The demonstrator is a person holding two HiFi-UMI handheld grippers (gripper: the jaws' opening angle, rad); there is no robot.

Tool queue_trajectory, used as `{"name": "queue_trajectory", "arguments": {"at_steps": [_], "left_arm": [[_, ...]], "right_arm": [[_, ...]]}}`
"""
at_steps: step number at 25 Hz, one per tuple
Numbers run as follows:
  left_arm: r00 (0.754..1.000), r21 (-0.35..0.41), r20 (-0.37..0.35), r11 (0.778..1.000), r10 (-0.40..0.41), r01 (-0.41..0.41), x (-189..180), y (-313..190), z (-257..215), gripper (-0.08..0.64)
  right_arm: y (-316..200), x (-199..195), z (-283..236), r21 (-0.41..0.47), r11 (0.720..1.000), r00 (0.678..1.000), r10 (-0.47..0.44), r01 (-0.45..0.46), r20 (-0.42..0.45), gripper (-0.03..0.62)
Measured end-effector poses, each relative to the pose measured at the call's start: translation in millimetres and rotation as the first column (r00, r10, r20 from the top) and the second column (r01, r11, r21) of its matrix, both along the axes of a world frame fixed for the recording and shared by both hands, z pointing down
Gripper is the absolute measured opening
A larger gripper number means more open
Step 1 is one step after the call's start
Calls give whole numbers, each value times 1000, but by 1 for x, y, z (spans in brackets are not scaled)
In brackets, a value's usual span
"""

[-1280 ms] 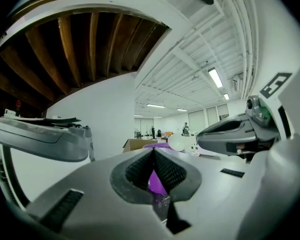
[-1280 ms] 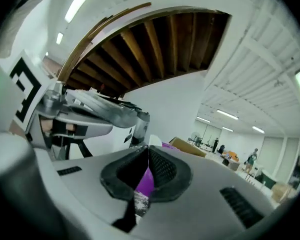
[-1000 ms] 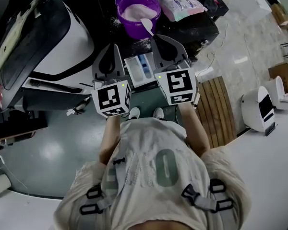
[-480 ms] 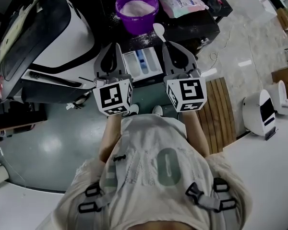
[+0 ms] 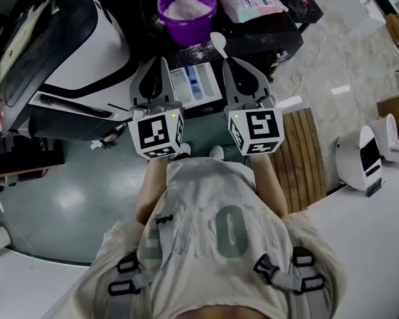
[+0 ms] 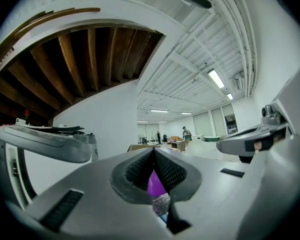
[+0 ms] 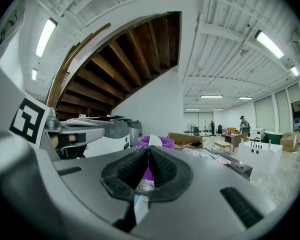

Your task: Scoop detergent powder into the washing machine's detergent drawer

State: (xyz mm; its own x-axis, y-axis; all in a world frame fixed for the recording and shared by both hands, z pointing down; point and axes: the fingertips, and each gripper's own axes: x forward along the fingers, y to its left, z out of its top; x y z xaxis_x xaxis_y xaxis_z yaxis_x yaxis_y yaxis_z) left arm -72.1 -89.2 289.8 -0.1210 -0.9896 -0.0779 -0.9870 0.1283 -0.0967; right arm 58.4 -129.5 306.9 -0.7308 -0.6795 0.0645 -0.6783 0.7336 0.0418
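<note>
Your right tool (image 5: 228, 61) clamps the scoop (image 5: 219, 41) by its handle, just past the drawer (image 5: 198, 85), ready for tipping. Your left tool (image 5: 161, 62), jaws together and empty, hangs clear of it.

Right gripper (image 7: 148, 151), jaws pressed together on a white spoon (image 7: 154, 141): the handle runs down between the pads and the bowl shows just above the tips. Directly beyond is a purple tub (image 7: 165, 142), with scattered white powder (image 7: 142, 185) on the surface in front of it; to the left, the left gripper (image 7: 97, 129) with its marker cube is level alongside. Dark wooden beams (image 7: 120, 69) overhead on the left; a white stand (image 7: 262, 151), a low wooden bench (image 7: 222, 145) and a standing person (image 7: 244, 125) far right.
</note>
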Motion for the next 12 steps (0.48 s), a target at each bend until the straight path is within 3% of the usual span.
{"name": "queue_trajectory", "arguments": {"at_steps": [12], "left_arm": [[1000, 22, 15, 1000, -11, 11, 5, 4, -10, 20]], "right_arm": [[3, 13, -7, 19, 1000, 1000, 10, -11, 8, 11]]}}
